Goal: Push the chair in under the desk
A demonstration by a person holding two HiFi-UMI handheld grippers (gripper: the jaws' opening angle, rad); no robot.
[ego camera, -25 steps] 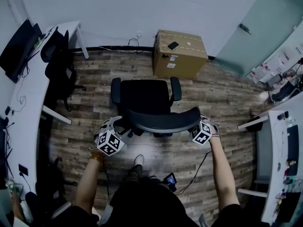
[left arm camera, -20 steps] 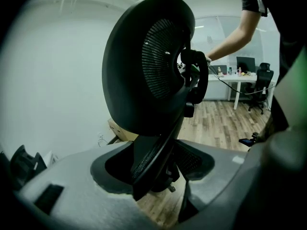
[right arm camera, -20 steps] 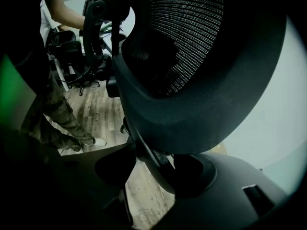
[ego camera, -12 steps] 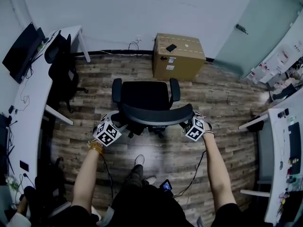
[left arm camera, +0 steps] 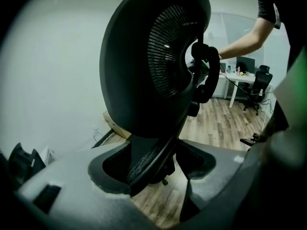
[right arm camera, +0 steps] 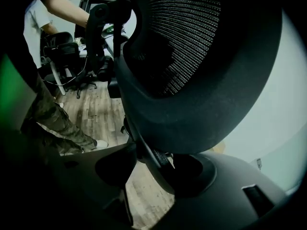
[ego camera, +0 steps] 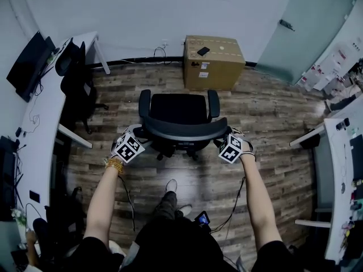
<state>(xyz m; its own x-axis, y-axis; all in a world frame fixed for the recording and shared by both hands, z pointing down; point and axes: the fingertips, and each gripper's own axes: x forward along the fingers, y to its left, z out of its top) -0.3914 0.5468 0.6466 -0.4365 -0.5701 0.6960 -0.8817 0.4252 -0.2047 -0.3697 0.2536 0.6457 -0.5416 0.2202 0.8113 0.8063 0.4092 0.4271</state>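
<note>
Wood-plank floor | cardboard box by wall | left gripper, right gripper fingers clenched on chair

Both hand-held grippers seemingly clamped; arms outstretched.

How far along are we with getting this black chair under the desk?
Done: the left tongs and right tongs each grip a backrest edge of the black mesh-backed office chair. In hand: the chair stands on open wooden floor, facing a brown cardboard box. Left: it is under no desk; the long white desk lies off to the person's left.
</note>
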